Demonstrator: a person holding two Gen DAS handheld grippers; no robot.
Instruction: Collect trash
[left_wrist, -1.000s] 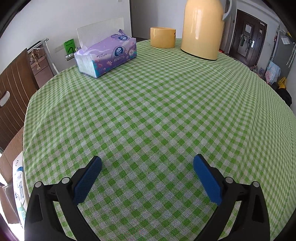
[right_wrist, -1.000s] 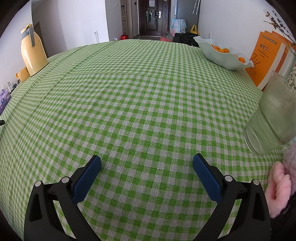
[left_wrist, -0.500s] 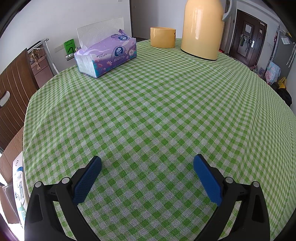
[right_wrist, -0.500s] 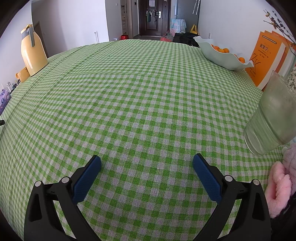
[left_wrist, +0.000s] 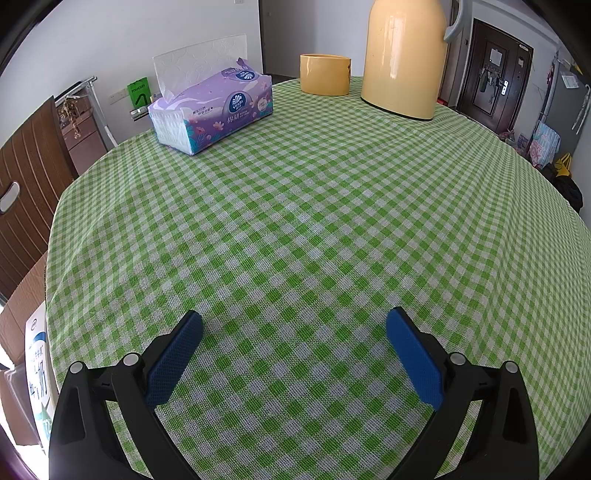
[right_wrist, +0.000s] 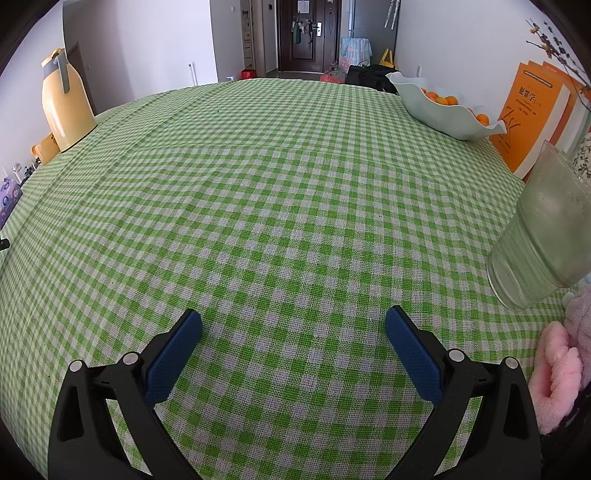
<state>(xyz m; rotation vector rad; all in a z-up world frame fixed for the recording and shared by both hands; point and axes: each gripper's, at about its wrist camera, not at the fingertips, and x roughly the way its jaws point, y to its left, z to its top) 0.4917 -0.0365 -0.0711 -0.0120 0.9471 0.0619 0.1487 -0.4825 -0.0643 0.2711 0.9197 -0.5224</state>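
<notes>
Green-and-white gingham cloth covers a round surface that fills both wrist views; nearest the lens in the left view, the left hand-held gripper hangs low over bare cloth with its blue pads spread wide apart and nothing between them; the right hand-held gripper is posed the same way, jaws wide and empty, over a bare stretch of the same cloth; just to the right of it stand a frosted green tumbler and, at the edge of view, something pink and fluffy that cannot be identified; no trash appears in either view, so the relation on which the coming move turns (which way the trash lies from each gripper, its long axis, which hand is nearer) cannot be read, and neither can its look; the likely step in hand is a search, and the task appears either not begun or with nothing left on this cloth; farther off in the left view lie a purple tissue pack with one sheet standing up, then a yellow cup and a tall yellow thermos at the far rim; farther off in the right view sit a pale bowl of oranges and orange books; beyond them a dark door closes the room.
</notes>
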